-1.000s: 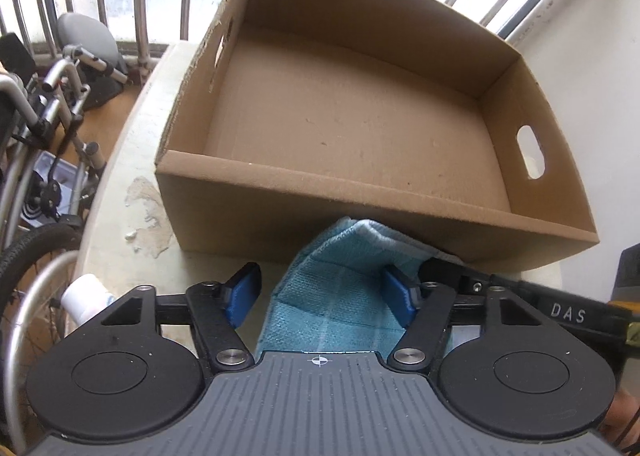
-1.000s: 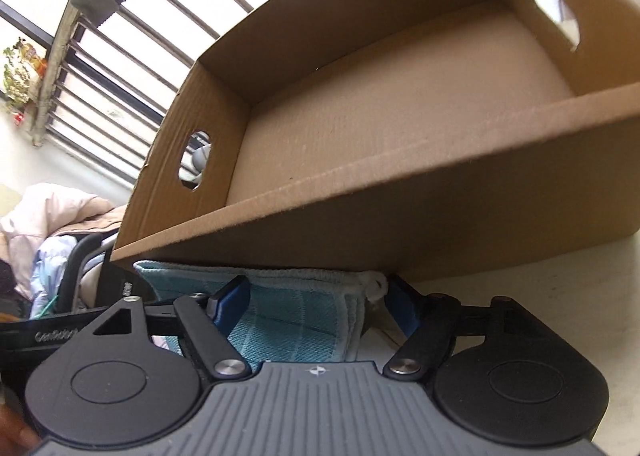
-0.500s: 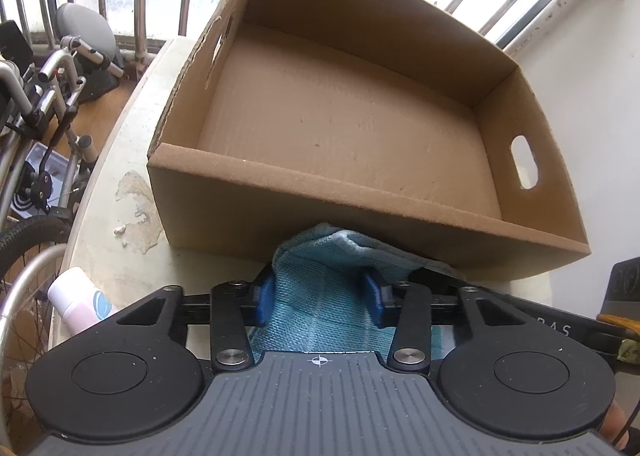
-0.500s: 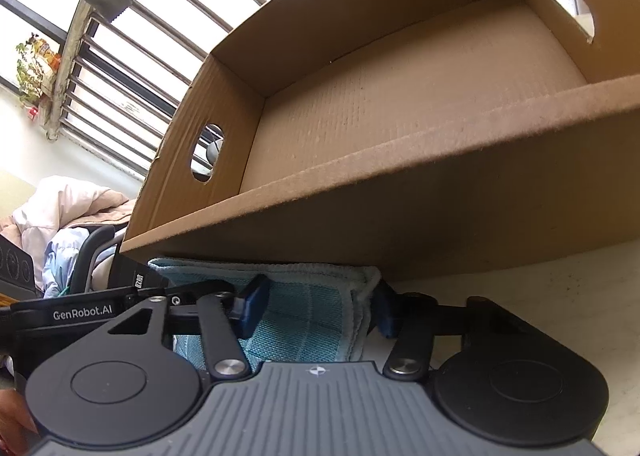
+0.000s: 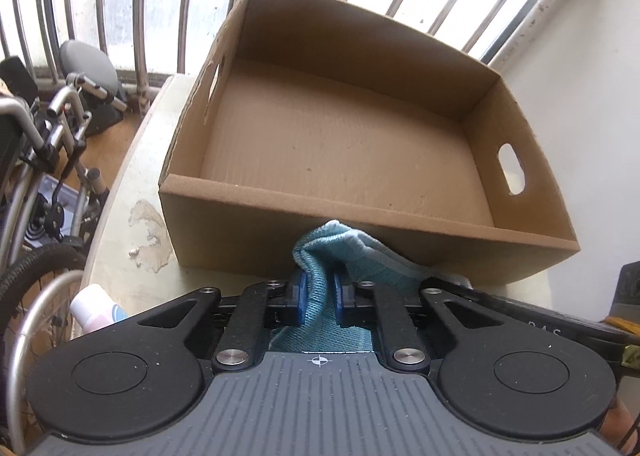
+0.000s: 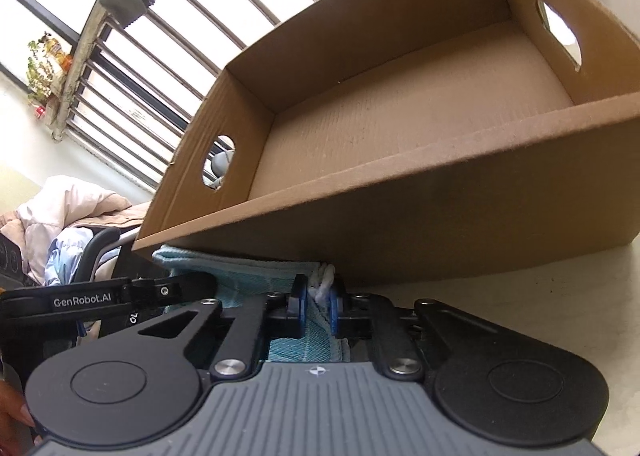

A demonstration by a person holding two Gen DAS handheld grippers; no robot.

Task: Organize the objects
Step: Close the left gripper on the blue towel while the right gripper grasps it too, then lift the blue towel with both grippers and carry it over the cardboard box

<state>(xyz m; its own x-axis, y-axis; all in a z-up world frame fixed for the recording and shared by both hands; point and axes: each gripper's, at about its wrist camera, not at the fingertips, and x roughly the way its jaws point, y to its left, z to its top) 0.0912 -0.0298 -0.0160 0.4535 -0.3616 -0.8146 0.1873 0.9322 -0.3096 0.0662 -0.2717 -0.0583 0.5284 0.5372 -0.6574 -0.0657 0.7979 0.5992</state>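
Your left tool [image 5: 319, 302] is pinching a bunched fold of the teal cloth [image 5: 352, 256], its blue pads pressed together on the fabric. Your right tool [image 6: 319, 306] pinches the same cloth at its white-fringed end. The cloth lies on the pale counter [image 5: 132, 224], tight against the near wall of the cardboard box [image 5: 360, 216], outside it. The box interior shows only bare cardboard. A small white and pink bottle [image 5: 94, 308] sits at the counter's left edge; beyond are window bars [image 5: 144, 4].

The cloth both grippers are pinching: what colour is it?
Light teal-blue cloth with a woven texture; clearest in the left wrist view.
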